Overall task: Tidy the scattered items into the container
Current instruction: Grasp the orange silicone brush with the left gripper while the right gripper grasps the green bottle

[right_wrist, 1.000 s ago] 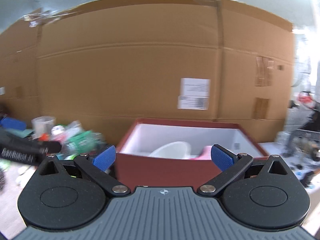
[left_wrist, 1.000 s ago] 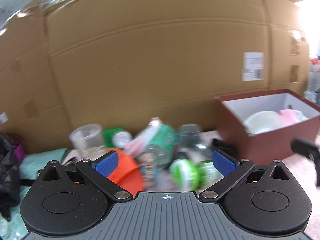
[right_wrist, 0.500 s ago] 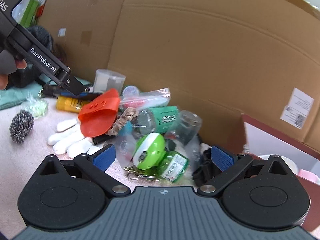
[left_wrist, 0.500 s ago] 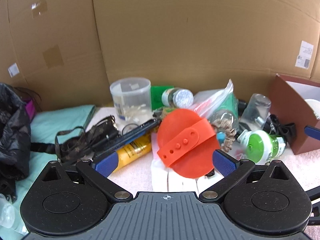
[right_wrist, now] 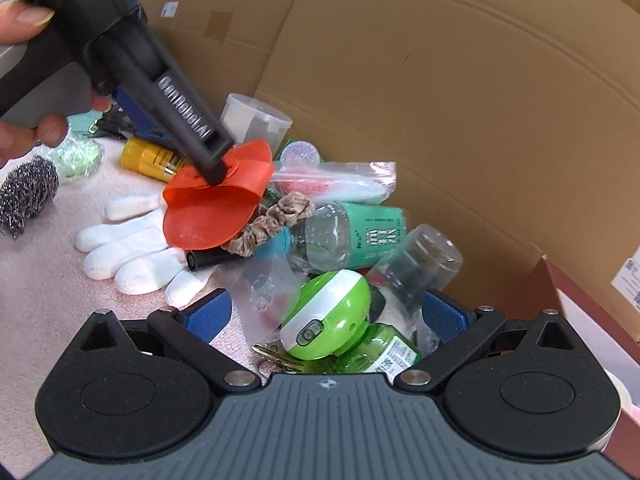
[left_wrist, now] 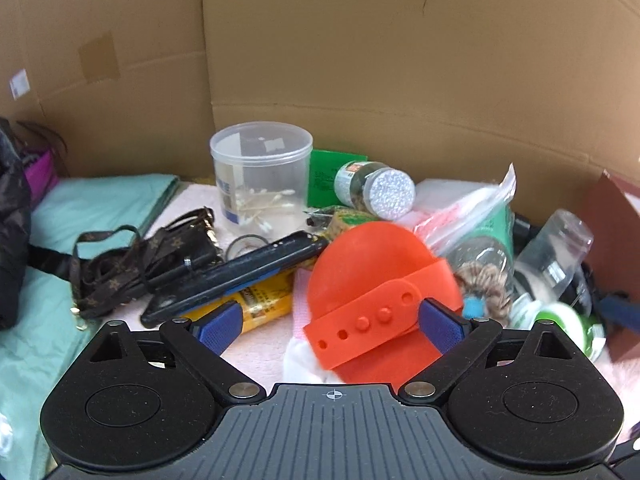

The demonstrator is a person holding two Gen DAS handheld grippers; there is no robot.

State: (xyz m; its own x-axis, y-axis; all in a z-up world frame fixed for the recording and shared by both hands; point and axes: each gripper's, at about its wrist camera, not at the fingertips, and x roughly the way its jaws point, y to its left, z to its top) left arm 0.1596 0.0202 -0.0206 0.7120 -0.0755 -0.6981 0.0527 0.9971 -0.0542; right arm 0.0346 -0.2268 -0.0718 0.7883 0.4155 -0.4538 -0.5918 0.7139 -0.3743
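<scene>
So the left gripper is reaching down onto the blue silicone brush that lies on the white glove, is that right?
Not quite: the silicone brush is orange, not blue, as the right wrist view shows. The left gripper does reach down onto it, and it lies on the white glove.

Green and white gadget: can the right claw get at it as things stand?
Probably yes. The green and white gadget sits atop the pile between the open right claw fingers, nothing covering it; the left claw works the orange scrubber.

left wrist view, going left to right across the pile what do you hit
teal cloth → brown patterned strap → clear tub of cotton swabs → orange silicone brush → upturned clear glass → dark red box
</scene>
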